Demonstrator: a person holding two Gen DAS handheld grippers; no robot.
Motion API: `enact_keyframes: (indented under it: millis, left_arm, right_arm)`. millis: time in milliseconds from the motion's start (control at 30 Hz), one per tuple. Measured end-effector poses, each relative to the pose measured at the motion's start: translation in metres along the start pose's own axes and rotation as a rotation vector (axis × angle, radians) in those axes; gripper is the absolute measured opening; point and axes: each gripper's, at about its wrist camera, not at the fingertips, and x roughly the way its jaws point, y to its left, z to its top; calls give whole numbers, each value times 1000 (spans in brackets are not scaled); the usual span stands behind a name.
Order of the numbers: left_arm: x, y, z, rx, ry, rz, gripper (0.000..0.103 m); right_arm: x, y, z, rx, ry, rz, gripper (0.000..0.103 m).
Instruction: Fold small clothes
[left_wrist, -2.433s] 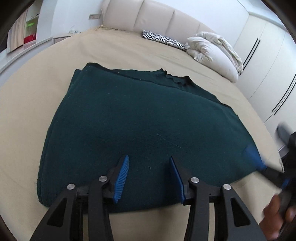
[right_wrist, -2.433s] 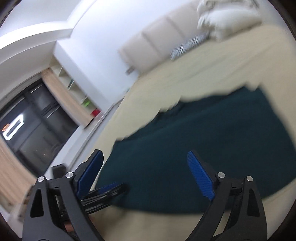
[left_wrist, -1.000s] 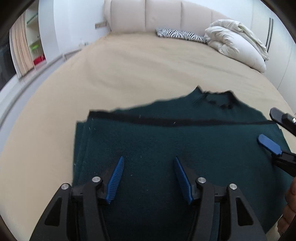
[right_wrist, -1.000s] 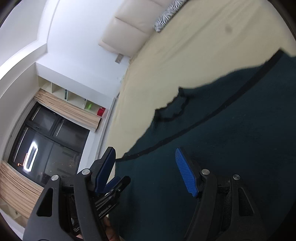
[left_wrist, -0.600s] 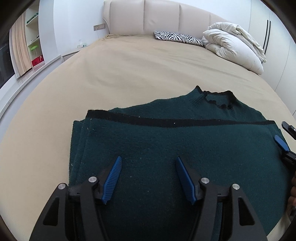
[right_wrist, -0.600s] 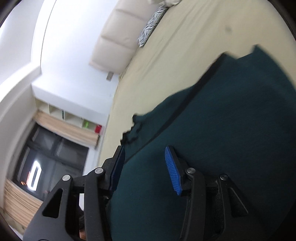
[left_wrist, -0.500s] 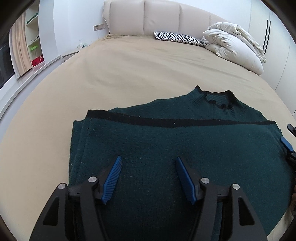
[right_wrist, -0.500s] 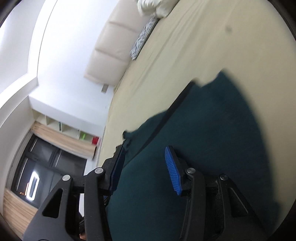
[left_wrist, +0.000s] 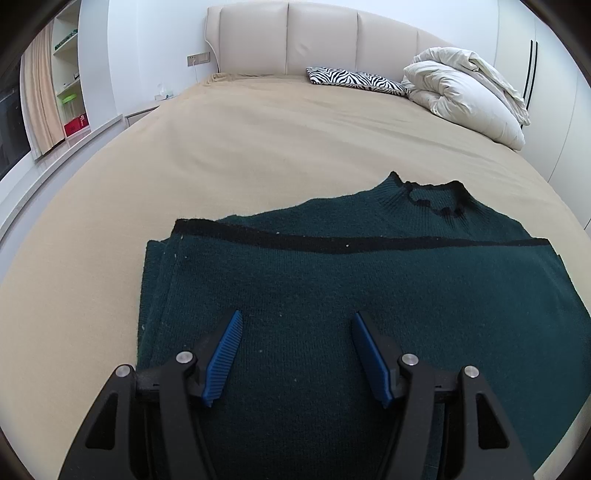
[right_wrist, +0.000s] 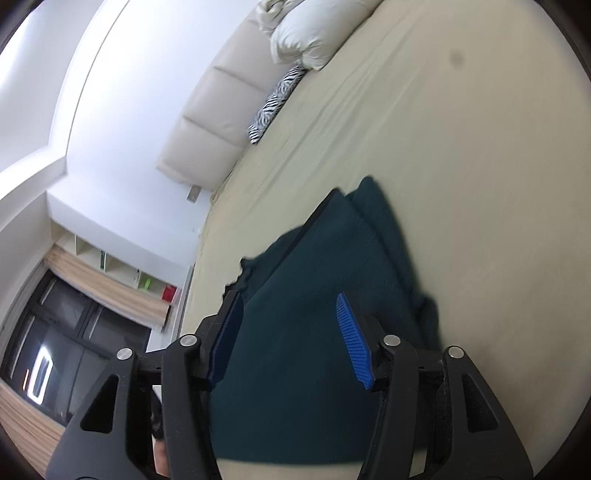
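A dark green knit sweater (left_wrist: 351, 280) lies folded on the beige bed (left_wrist: 258, 140), its lower part laid over the upper part, with a black hem band across it and the collar (left_wrist: 432, 195) showing beyond. My left gripper (left_wrist: 297, 350) is open and empty just above the near part of the sweater. My right gripper (right_wrist: 286, 339) is open and empty, tilted, over the same sweater (right_wrist: 314, 314) near its right side.
A zebra-print pillow (left_wrist: 354, 79) and a bundled white duvet (left_wrist: 465, 96) lie at the padded headboard (left_wrist: 295, 37). White wardrobe doors (left_wrist: 546, 92) stand on the right. Shelves and a curtain (left_wrist: 40, 107) are on the left.
The sweater's lower half was folded up over the body. My right gripper has swung away to the right and left the left wrist view. My left gripper holds still.
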Motion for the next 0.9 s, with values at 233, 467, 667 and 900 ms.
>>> enact_keyframes:
  millis: [233,467,667,900]
  left_arm:
    - [-6,2,2,-19,7,-8,65]
    - [-45,-26,-2,-57,-11,-95,65]
    - [-48,-67,-4,-57,23,-229,65]
    - [-25,-73,-13,-57,61,-243,65]
  right_arm:
    - [-66,-9,-57,96,-26,-112,65]
    - [-82,-41,-77,244,-40,-163,66]
    - [-57,-38,-71,318,-28,-83,67]
    - [-35,-29,-67,407,-24,-11,67]
